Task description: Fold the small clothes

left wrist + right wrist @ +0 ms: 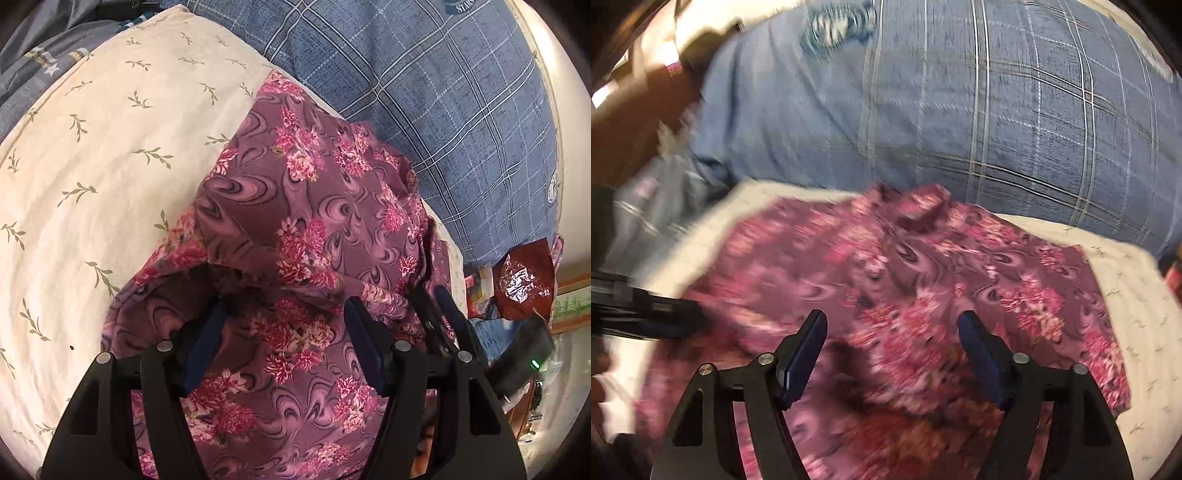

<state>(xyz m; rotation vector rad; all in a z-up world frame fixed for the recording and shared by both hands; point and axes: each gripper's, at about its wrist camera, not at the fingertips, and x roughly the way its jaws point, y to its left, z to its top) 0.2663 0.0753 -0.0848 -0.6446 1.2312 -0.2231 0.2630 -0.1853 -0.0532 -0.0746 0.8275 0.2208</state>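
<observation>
Clearly the main risk is the soft, bunched purple floral garment (295, 221) slipping or dragging out of shape, since neither gripper has hold of it: the left gripper (284, 336) and the right gripper (892, 350) both stand wide apart with nothing between their pads. The garment lies on the cream leaf-print pillow (92, 155), near the edge by the blue plaid bedding (424, 74), directly under both grippers.

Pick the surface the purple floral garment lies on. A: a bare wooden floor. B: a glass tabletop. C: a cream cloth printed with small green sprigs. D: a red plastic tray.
C: in the left wrist view the purple floral garment is spread on the cream cloth with green sprigs, with a blue plaid fabric beyond it.
</observation>
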